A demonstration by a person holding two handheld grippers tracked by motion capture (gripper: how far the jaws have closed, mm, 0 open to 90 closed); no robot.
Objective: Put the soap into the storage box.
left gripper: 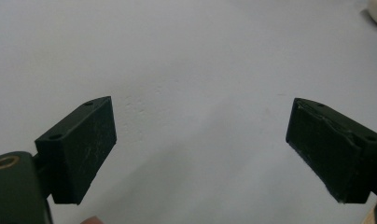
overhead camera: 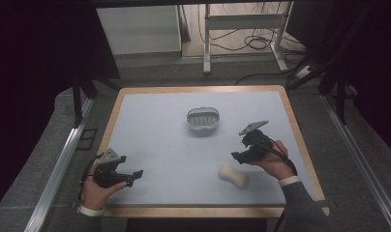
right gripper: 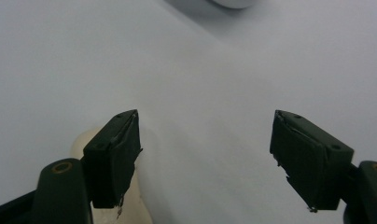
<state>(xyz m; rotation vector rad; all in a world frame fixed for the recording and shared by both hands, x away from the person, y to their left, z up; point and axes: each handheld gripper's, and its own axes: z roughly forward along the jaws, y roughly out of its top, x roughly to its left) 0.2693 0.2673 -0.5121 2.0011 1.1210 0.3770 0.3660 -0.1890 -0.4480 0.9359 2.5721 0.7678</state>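
A cream peanut-shaped object [overhead camera: 233, 175] lies on the table near the front right. A small grey oval basket [overhead camera: 203, 119] stands at the table's middle, farther back. My right gripper [overhead camera: 236, 155] hovers just above and right of the cream object, open, with nothing between its jaws; in the right gripper view [right gripper: 205, 158] the cream object [right gripper: 81, 142] peeks out behind the left jaw, and the basket's rim [right gripper: 233, 3] is at the top edge. My left gripper [overhead camera: 135, 175] rests open at the front left; the left gripper view [left gripper: 200, 149] shows bare table between its jaws.
The table [overhead camera: 155, 140] has a pale blue-grey top with a wooden rim [overhead camera: 293, 121]. Dark floor and metal rails [overhead camera: 63, 159] surround it. A white desk frame [overhead camera: 242, 21] with cables stands beyond the far edge.
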